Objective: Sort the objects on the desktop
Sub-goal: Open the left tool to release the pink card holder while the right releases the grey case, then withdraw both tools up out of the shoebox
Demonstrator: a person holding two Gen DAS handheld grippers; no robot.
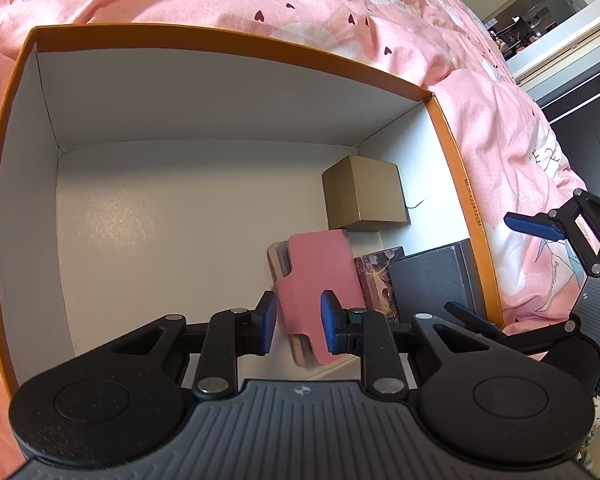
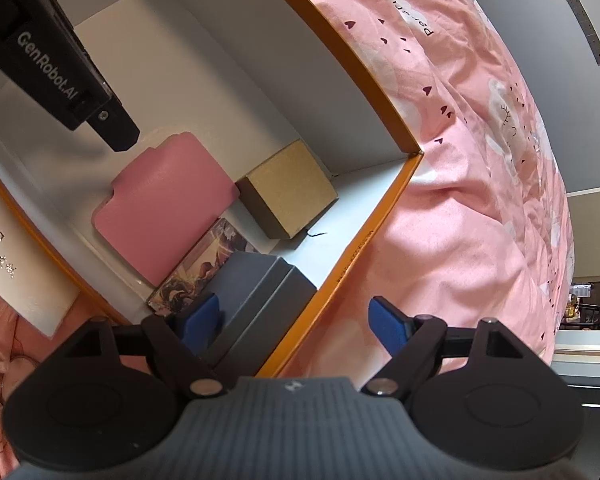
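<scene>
My left gripper (image 1: 298, 322) is clamped on the pink wallet (image 1: 320, 280), long axis toward twelve o'clock in the box (image 1: 236, 40); my right gripper (image 2: 296, 326) stands apart, empty.

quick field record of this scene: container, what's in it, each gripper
container: orange-rimmed box, white inside, on pink bedding
contents: brown carton, pink wallet, picture card box, grey box, all along one side
left gripper: over the wallet, jaws narrow; grip unclear
right gripper: open, astride the rim above the grey box, holding nothing
</scene>
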